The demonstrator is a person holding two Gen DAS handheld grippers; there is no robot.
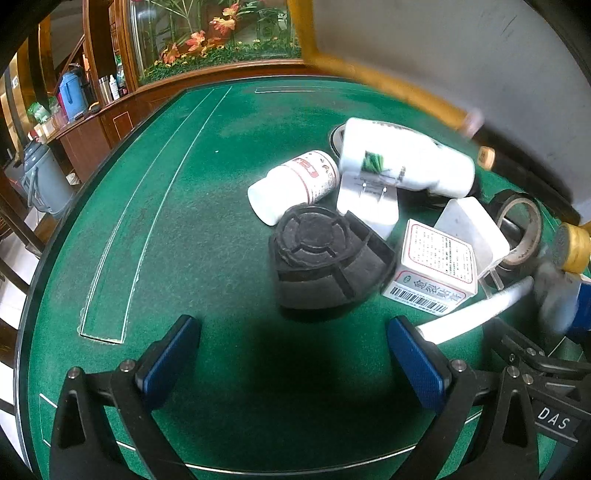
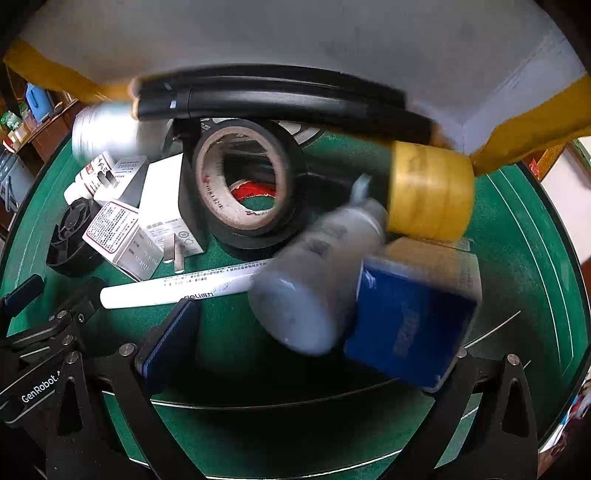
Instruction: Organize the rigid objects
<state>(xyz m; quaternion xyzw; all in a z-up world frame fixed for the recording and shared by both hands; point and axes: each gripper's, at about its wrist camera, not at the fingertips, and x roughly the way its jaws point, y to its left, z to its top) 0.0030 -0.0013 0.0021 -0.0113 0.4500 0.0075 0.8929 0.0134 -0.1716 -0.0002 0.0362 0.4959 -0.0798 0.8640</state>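
Observation:
A heap of rigid objects lies on the green felt table (image 1: 207,229). In the left wrist view I see a black round filter part (image 1: 325,254), a small pill bottle (image 1: 295,184), a large white bottle (image 1: 406,158), a white charger (image 1: 369,206), a printed box (image 1: 436,266), black tape (image 1: 517,229) and a white marker (image 1: 476,314). My left gripper (image 1: 295,362) is open, just short of the black part. In the right wrist view, blurred things tumble: a grey bottle (image 2: 314,280), a blue box (image 2: 410,325), yellow tape (image 2: 432,192), black pens (image 2: 280,99). My right gripper (image 2: 314,343) is open, its right finger hidden.
A grey container with yellow edge (image 1: 461,55) hangs tilted over the far side of the table. Wooden cabinets (image 1: 92,129) and an aquarium (image 1: 214,33) stand beyond the far-left edge. Bare felt lies left of the heap.

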